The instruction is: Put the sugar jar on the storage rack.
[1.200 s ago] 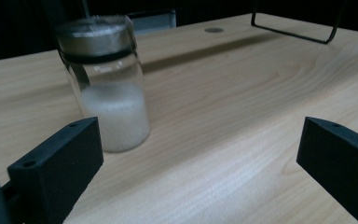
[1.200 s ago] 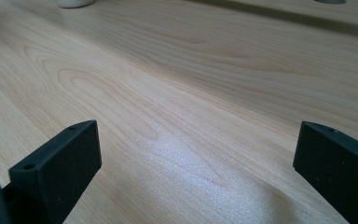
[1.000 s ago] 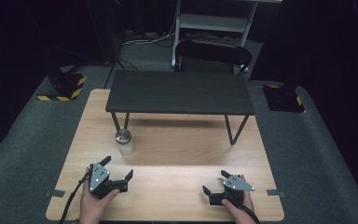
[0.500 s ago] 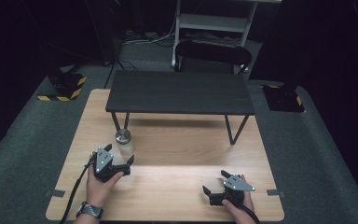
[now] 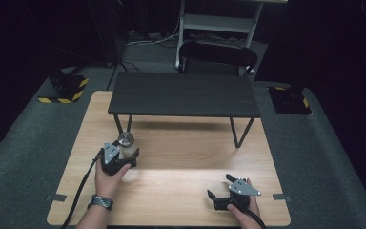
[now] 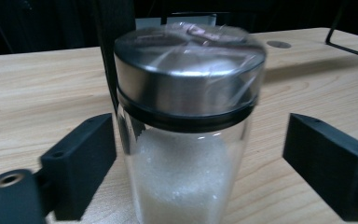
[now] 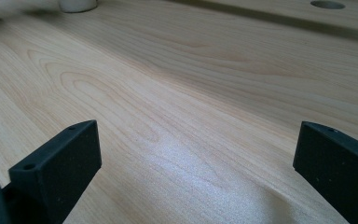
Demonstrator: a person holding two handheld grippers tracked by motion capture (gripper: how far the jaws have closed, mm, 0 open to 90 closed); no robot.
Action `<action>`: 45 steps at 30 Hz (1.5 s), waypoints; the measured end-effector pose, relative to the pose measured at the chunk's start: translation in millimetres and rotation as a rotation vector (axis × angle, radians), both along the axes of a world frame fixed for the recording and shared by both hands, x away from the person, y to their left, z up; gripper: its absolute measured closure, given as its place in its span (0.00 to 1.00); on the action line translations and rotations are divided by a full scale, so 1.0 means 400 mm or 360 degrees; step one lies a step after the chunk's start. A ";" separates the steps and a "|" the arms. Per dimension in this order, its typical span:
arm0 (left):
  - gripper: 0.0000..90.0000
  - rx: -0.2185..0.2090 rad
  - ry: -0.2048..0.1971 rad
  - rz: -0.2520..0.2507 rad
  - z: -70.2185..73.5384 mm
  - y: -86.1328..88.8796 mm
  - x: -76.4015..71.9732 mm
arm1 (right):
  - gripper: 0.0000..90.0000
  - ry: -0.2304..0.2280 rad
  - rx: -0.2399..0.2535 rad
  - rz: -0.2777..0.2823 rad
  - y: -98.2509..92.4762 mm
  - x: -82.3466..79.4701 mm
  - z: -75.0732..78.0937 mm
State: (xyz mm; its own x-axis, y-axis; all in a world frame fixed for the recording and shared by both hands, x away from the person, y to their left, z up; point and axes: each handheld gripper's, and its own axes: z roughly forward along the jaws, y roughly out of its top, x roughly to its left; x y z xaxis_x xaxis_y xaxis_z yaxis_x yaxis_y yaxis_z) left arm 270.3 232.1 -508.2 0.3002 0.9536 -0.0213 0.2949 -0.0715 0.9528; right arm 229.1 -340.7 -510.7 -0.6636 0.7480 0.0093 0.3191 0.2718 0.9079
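Both grippers sit on the near half of a light wooden table [image 5: 181, 162]. In the left gripper view the bottom of the glass jar [image 6: 186, 130] is cut off by the frame edge, and its metal lid [image 6: 189, 70] is slightly blurred, with some clear film over the top. In the right gripper view the jar's base barely shows at the 11 o'clock edge, too cropped to make out more.

From above, a small black bench [image 5: 183, 94] on thin metal legs stands across the far half of the table, at 12 o'clock from the jar; the jar [image 5: 126, 143] stands just in front of the bench's left leg. A dark chair [image 5: 218, 52] and a pale shelf frame [image 5: 219, 21] lie beyond, and two black blocks with yellow stripes rest on the grey floor at 10 and 2 o'clock.

The left gripper [image 5: 124, 160] has its jaws spread wide on either side of the jar, which holds white grains; the left jaw is close to the glass, the right one well apart. Whether the left jaw touches is unclear.

The right gripper [image 5: 219, 188], at 5 o'clock from the jar, is spread open over bare wood and holds nothing.
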 end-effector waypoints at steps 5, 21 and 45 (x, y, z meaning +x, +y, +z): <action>0.26 0.0002 -0.0017 0.0062 -0.010 -0.020 0.003 | 0.00 -0.0001 0.0003 -0.0002 0.000 -0.001 0.000; 0.34 -0.0013 -0.0070 0.0080 -0.033 -0.021 -0.001 | 0.00 -0.0004 0.0005 -0.0001 -0.001 -0.002 -0.001; 0.35 -0.0022 -0.0114 -0.0050 0.010 -0.002 -0.066 | 0.00 -0.0011 -0.0002 -0.0013 0.002 -0.004 -0.001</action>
State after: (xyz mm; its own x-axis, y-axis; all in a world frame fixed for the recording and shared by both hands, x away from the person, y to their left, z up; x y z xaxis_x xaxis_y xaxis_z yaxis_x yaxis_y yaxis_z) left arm 243.9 231.4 -504.0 0.3312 0.9435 -0.0118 0.2240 -0.0665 0.9723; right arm 227.4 -339.8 -511.3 -0.6576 0.7534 0.0038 0.3150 0.2703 0.9098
